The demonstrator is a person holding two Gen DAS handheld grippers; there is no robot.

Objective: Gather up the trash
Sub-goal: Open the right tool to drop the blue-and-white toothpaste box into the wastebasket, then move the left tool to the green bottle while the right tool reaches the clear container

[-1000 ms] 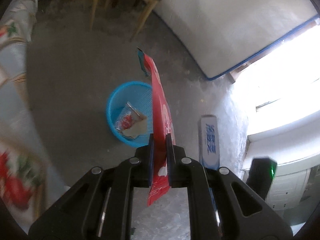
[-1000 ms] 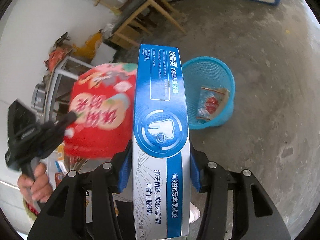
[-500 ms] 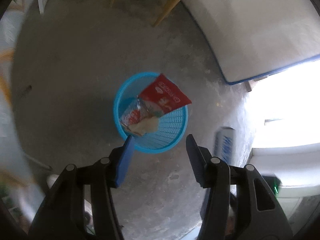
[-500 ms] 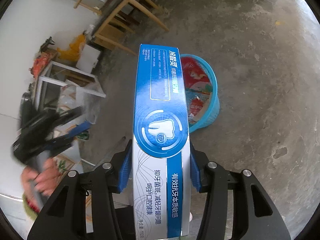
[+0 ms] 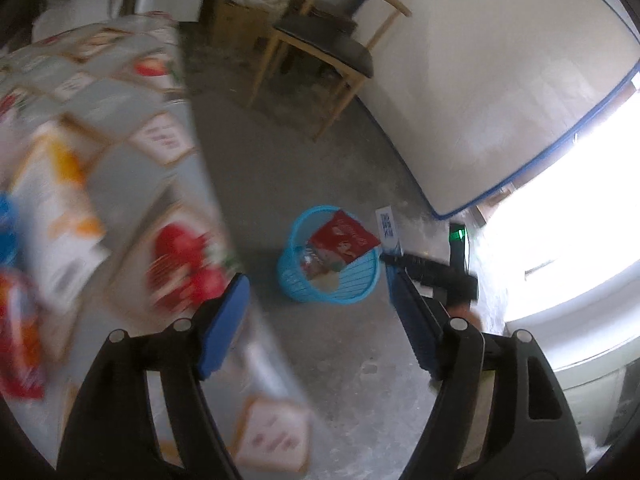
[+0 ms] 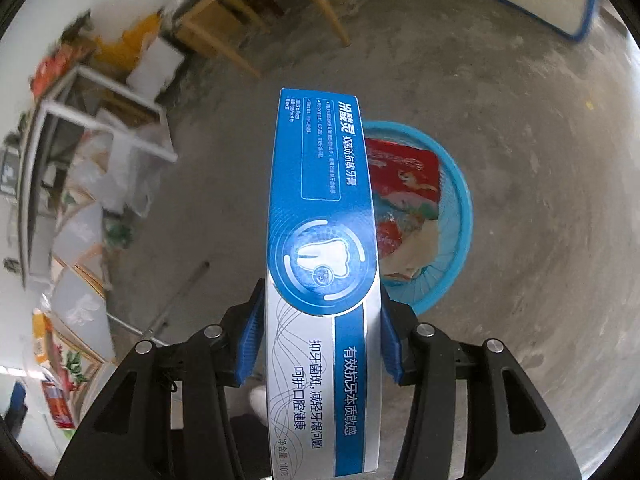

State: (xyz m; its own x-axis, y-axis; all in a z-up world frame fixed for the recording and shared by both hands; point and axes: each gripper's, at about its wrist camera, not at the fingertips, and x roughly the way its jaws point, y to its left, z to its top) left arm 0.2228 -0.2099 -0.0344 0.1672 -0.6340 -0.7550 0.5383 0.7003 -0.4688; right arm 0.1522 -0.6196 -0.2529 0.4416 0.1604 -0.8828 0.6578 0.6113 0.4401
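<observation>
bare grey concrete floor [image 5: 304, 184], wooden chair [image 5: 320, 48] by a white wall [image 5: 480, 80], glaring daylight at right

Floor [image 5: 280, 184]: bare grey concrete, stained and scuffed.

On it: one blue plastic basket [image 5: 304, 284], upright, standing alone in the open middle. One wooden chair [image 5: 320, 52] with a dark seat, near the white wall. One table covered by a printed cloth [image 5: 120, 128], its top blurred, with packets on it too smeared to identify. A white metal frame rack [image 6: 100, 120] by the wall, and a thin rod [image 6: 176, 296] lying flat close to it.
</observation>
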